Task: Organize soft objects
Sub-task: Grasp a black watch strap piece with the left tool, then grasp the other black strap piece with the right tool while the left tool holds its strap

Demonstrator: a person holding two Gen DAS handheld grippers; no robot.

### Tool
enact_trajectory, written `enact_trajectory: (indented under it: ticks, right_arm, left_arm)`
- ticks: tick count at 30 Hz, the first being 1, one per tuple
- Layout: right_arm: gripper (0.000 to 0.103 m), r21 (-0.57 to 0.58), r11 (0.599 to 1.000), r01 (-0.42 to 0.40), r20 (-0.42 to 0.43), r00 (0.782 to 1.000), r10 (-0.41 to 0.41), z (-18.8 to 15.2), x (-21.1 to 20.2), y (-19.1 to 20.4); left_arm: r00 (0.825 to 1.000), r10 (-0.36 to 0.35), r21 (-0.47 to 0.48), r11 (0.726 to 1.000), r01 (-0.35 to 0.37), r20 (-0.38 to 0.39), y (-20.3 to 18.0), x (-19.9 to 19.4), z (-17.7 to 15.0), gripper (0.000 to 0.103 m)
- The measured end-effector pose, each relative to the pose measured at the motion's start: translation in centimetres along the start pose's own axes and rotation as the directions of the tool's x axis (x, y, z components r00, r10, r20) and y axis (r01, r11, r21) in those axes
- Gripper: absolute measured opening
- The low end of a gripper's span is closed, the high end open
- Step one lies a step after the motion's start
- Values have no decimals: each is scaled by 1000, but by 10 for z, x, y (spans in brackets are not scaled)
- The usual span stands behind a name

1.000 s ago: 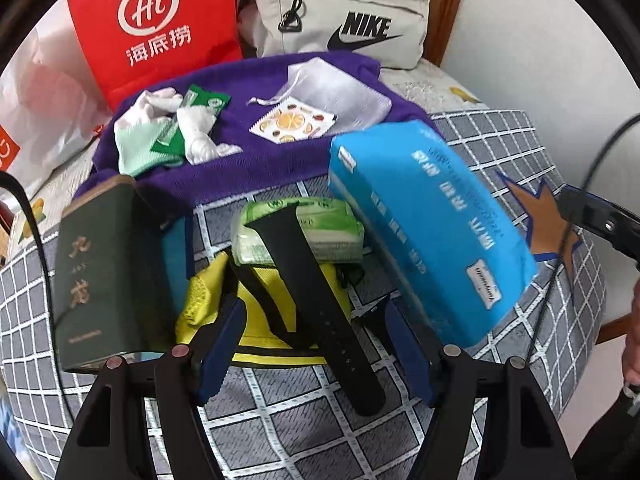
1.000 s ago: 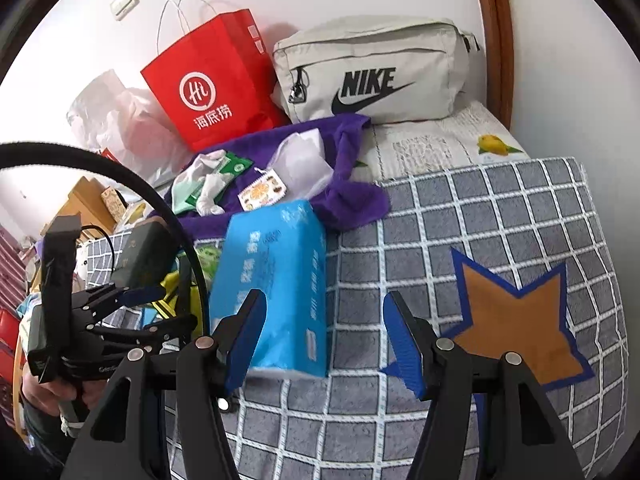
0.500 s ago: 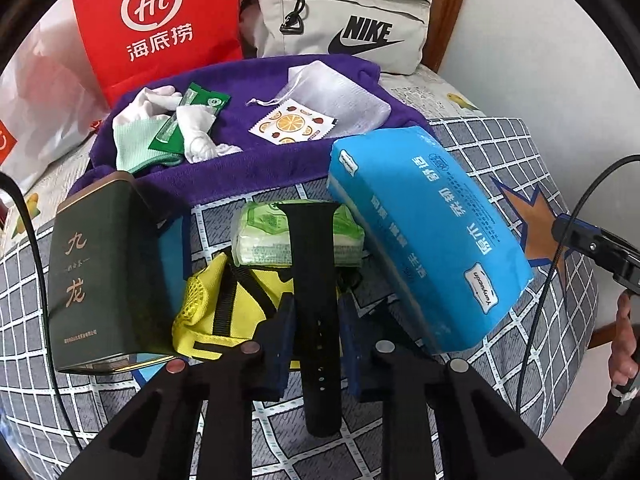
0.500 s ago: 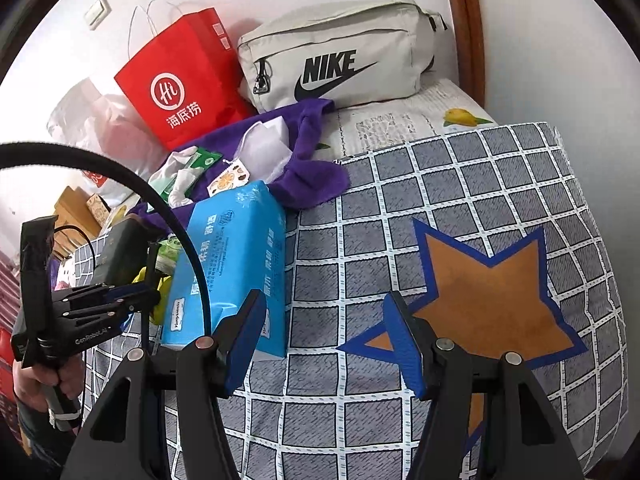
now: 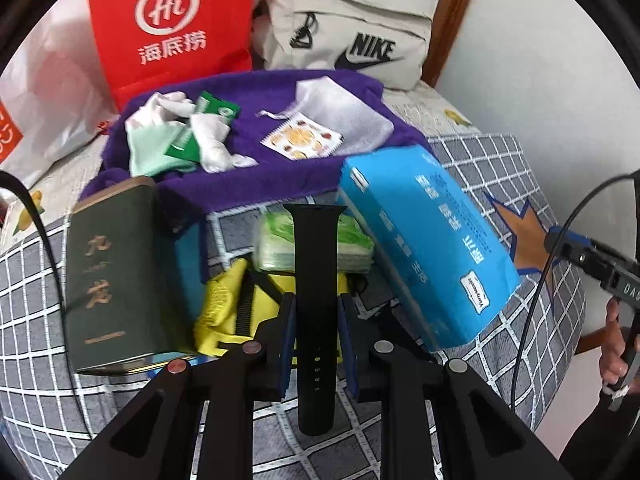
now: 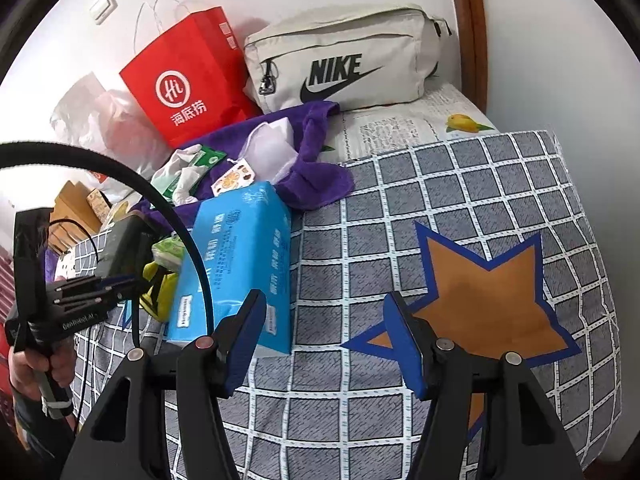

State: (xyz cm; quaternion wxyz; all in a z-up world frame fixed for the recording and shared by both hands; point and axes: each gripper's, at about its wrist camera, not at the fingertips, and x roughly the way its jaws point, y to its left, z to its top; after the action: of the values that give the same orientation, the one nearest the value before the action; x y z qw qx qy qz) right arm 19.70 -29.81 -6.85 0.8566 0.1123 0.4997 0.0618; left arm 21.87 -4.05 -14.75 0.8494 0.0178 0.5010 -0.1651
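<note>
**Left wrist view: strap pinched, clutter packed close**

Left wrist view has the left claw (image 5: 316, 344) closed narrow on a black watch strap (image 5: 316, 280), its blue pads pressing the strap's two long edges. Strap runs straight away from the camera; its far end overlaps a green wet-wipe pack (image 5: 276, 248), its near end with the holes hangs free below the pads. Whether the strap's underside touches the bed cover cannot be told.

Partly hidden: a yellow mesh item (image 5: 224, 312) lies under the strap and claw, only its left part showing. A dark green book (image 5: 108, 272) stands just left of it, lower edge blurred. A blue tissue pack (image 5: 424, 256) lies tilted on the right, close against the wipe pack; the contact line is out of sight.

Behind, a purple towel (image 5: 248, 176) carries white-and-mint gloves (image 5: 160, 136), a green sachet (image 5: 212, 110), a fruit-print packet (image 5: 302, 138) and a translucent drawstring pouch (image 5: 340, 112). Red paper bag (image 5: 172, 28) and Nike bag (image 5: 348, 36) stand against the wall, tops cut off.

Right wrist view: right claw (image 6: 324, 344) gapes wide, nothing between its pads, over the checked bed cover (image 6: 500, 184) beside the star patch (image 6: 484, 292). Open room lies right of the tissue pack, up to the cover's curved right edge. Left claw's tips are masked there by a black cable (image 6: 132, 184).
</note>
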Motion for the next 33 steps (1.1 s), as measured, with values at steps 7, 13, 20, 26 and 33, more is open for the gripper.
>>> enact_trajectory:
  ticks: [7, 13, 20, 26, 33]
  right_arm:
    - [60, -63, 997, -39, -9, 999, 38, -11, -13, 27]
    - [60, -90, 986, -142, -27, 990, 140, -33, -30, 54]
    - [60, -182, 974, -134, -116, 987, 114, -58, 4, 107]
    - [57, -243, 962, -126, -198, 977, 77, -76, 49, 134]
    - [44, -285, 958, -11, -149, 988, -33, -76, 71, 136]
  left_arm:
    - [999, -21, -28, 999, 22, 38, 18, -19, 2, 20]
    - [997, -33, -38, 999, 35, 67, 29, -29, -3, 20]
    - [993, -76, -35, 996, 79, 85, 33, -35, -14, 20]
    - [992, -84, -32, 996, 88, 96, 43, -45, -23, 20]
    - [991, -87, -45, 995, 93, 104, 50, -50, -30, 20]
